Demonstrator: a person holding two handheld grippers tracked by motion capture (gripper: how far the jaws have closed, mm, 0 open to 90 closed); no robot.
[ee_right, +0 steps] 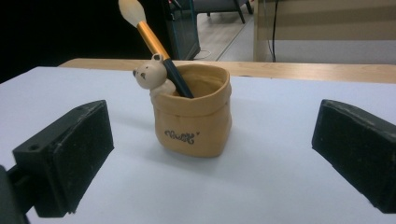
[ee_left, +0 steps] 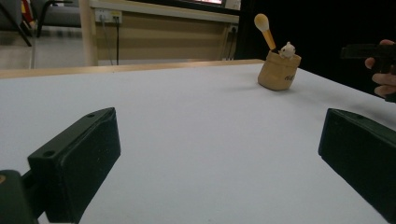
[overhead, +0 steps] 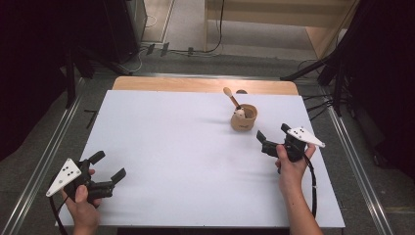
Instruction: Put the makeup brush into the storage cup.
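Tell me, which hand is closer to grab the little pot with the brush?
The right. The right gripper sits beside the pot with its jaws open and aimed at it. The left gripper is far off, at the table's near left corner. The brush leans in the pot.

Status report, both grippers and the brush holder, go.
Left gripper open, near table corner. Right gripper open, aimed at tan holder, not touching. Brush leaning inside, beside the bear figure. Nothing in the way.

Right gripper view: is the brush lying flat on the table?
No. The brush stands tilted inside the tan pot, its pale tip up, leaning behind the small bear figure on the rim.
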